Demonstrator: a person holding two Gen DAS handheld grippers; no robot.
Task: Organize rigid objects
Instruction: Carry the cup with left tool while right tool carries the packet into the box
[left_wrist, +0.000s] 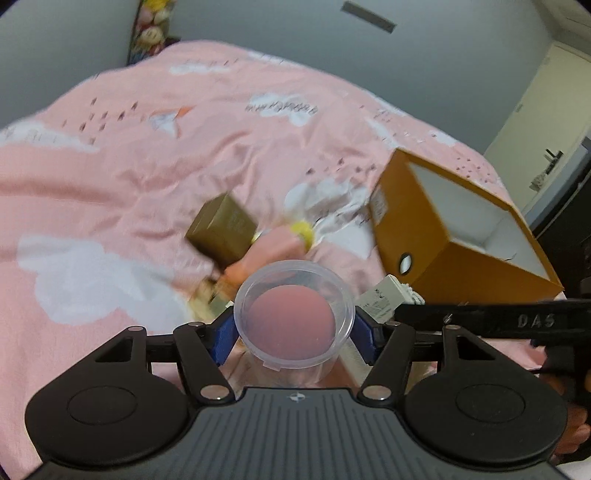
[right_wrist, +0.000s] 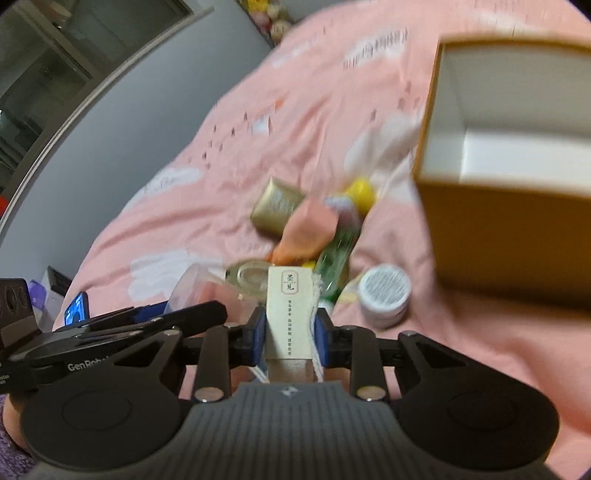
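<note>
1. The left gripper (left_wrist: 294, 332) was clamped on a clear round tub (left_wrist: 294, 317), one blue pad (left_wrist: 221, 338) pressing each side of it. The tub's open mouth faced away from the gripper, and something pink showed through it.
2. The right gripper (right_wrist: 291, 332) was clamped on a slim cream box (right_wrist: 287, 314) with a white cord along its right side. The box stood out forward between the blue pads (right_wrist: 258, 332).
3. The two grippers were near each other; the right one showed as a dark bar at the right of the left gripper.
4. Ahead and to the right of both grippers, an open orange box (right_wrist: 509, 184) with a white inside lay on the pink blanket (left_wrist: 129, 166).
5. Ahead of the grippers, a blurred pile lay on the blanket: a gold box (right_wrist: 277, 205), a green bottle (right_wrist: 338, 258), something yellow (right_wrist: 360, 194) and something pink.
6. A small white jar (right_wrist: 384, 295) lay just right of the cream box, in front of the orange box.
</note>
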